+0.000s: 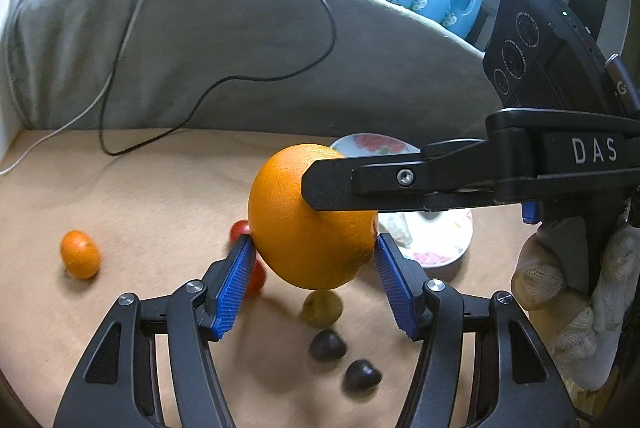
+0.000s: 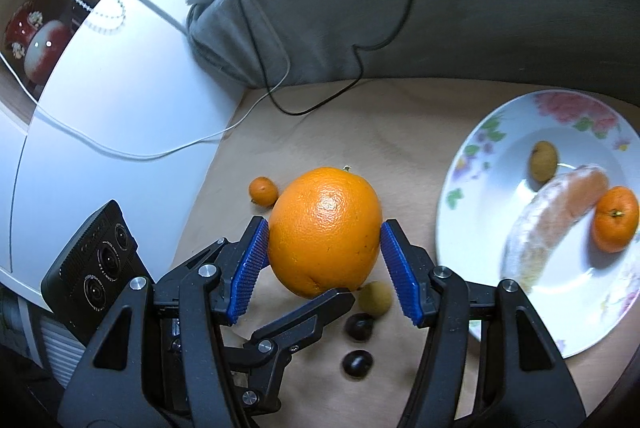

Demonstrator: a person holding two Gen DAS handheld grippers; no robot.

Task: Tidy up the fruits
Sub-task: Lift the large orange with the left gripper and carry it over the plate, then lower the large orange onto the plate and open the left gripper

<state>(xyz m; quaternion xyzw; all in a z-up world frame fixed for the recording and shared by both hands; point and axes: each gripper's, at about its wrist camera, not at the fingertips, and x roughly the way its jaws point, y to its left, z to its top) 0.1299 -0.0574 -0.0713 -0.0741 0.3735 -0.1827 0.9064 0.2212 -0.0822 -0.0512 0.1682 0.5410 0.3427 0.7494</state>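
Here both grippers bracket the orange (image 1: 308, 224), plate (image 2: 472, 164) just beside.

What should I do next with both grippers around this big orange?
Probably squeeze the right gripper fully shut on the orange before the left gripper lets go. Both pairs of pads flank the fruit, but the right gripper's far pad looks barely in contact. The plate lies on the right gripper's side.
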